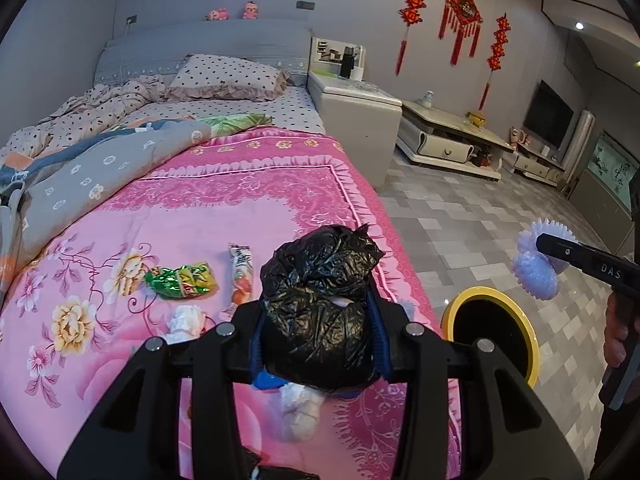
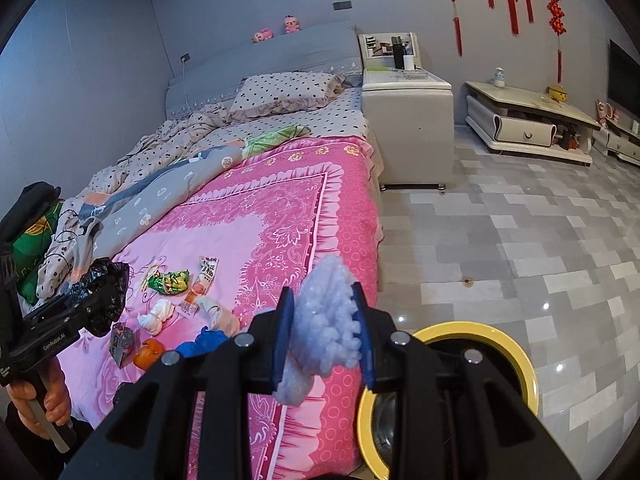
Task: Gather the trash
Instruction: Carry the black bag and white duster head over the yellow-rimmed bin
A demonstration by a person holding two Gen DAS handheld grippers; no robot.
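Pink floral bedspread (image 1: 192,216) still strewn with wrappers: left gripper (image 1: 320,320) clamps a crumpled black bag (image 1: 320,288), right gripper (image 2: 324,328) pinches pale foam netting (image 2: 326,320). Both should clear the yellow-rimmed bin (image 2: 516,352) beside the bed before releasing.

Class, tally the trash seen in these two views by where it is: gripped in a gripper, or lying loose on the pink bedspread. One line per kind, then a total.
Gripped: 2 – black plastic bag, pale foam net
Loose on the bedspread: 8 – green wrapper, snack stick packet, white tissue wad, second white wad, blue scrap, orange peel, foil packet, orange-and-white label
Total: 10
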